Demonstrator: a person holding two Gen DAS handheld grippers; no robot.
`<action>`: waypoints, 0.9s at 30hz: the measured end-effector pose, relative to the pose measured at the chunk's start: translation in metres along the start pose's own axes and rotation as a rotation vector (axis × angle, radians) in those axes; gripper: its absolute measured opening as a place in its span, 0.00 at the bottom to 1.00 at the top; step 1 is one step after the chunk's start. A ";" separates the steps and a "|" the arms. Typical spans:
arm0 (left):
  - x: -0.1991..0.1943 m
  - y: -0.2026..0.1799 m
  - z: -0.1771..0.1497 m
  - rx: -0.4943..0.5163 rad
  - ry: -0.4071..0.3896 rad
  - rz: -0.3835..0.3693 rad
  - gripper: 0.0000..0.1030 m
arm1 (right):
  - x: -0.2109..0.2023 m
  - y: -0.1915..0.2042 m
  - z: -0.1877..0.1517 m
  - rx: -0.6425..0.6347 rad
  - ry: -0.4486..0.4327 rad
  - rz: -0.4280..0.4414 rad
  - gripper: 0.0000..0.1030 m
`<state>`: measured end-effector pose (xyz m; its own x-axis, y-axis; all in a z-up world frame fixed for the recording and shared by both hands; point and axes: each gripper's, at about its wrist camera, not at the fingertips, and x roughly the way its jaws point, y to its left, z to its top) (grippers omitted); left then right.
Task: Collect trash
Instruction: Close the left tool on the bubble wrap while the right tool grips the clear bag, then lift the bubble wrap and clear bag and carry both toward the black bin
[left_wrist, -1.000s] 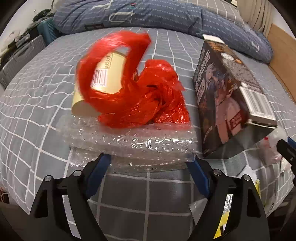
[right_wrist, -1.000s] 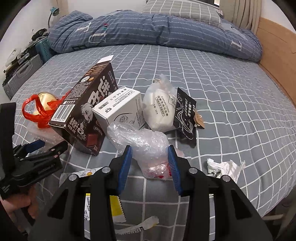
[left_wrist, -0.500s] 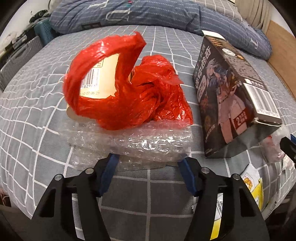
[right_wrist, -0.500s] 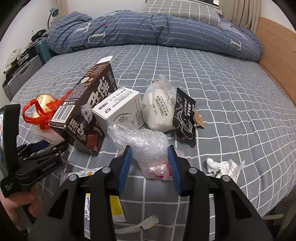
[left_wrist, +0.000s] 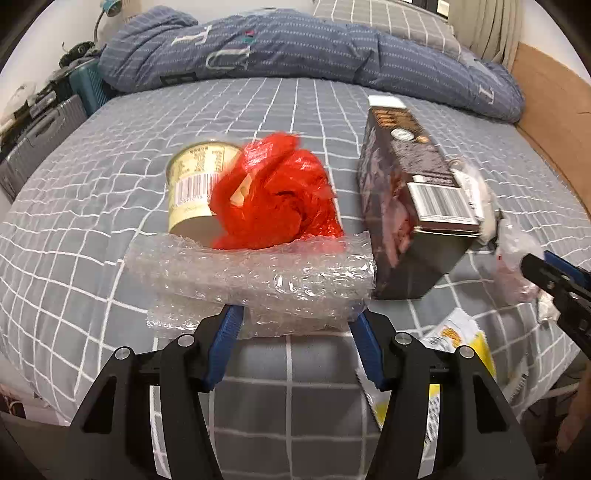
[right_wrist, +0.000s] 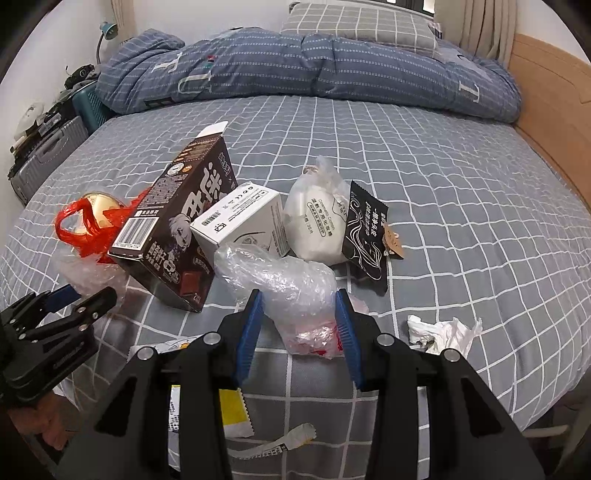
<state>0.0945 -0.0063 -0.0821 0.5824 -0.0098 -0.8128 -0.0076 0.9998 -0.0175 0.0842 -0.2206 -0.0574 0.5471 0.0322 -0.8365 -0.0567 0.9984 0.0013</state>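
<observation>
Trash lies scattered on a grey checked bed (left_wrist: 110, 155). In the left wrist view a sheet of bubble wrap (left_wrist: 251, 273) runs between my left gripper's (left_wrist: 295, 325) blue pads, which are closing and press on its near edge. Behind it, a red plastic bag (left_wrist: 277, 199) leans against a pale can (left_wrist: 195, 184) with a barcode. A dark printed box (left_wrist: 406, 192) lies to the right. In the right wrist view my right gripper (right_wrist: 299, 317) is shut on a crumpled clear plastic bag (right_wrist: 291, 288). The left gripper (right_wrist: 85, 295) shows at that view's left edge.
A white box (right_wrist: 243, 221), a white pouch (right_wrist: 317, 218) and a black sachet (right_wrist: 365, 232) lie beyond the clear bag. A crumpled tissue (right_wrist: 443, 332) sits to the right, a yellow wrapper (left_wrist: 461, 339) near the bed's front edge. A blue duvet (right_wrist: 295, 70) and suitcases (right_wrist: 48, 155) lie beyond.
The left jaws have narrowed onto the bubble wrap and the gripper has risen and drawn back. The red bag's raised loop has dropped beside the can. The right gripper has not moved.
</observation>
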 end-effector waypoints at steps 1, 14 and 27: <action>-0.003 0.000 -0.001 0.002 -0.003 -0.004 0.55 | -0.002 0.001 -0.001 0.000 -0.001 0.001 0.37; -0.040 0.007 -0.010 -0.016 -0.038 -0.022 0.55 | -0.022 0.006 -0.008 0.003 -0.022 0.012 0.37; -0.074 0.006 -0.020 -0.025 -0.060 -0.039 0.55 | -0.055 0.011 -0.018 0.014 -0.042 0.009 0.37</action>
<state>0.0348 0.0006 -0.0332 0.6301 -0.0467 -0.7751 -0.0042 0.9980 -0.0636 0.0382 -0.2124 -0.0215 0.5814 0.0426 -0.8125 -0.0499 0.9986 0.0167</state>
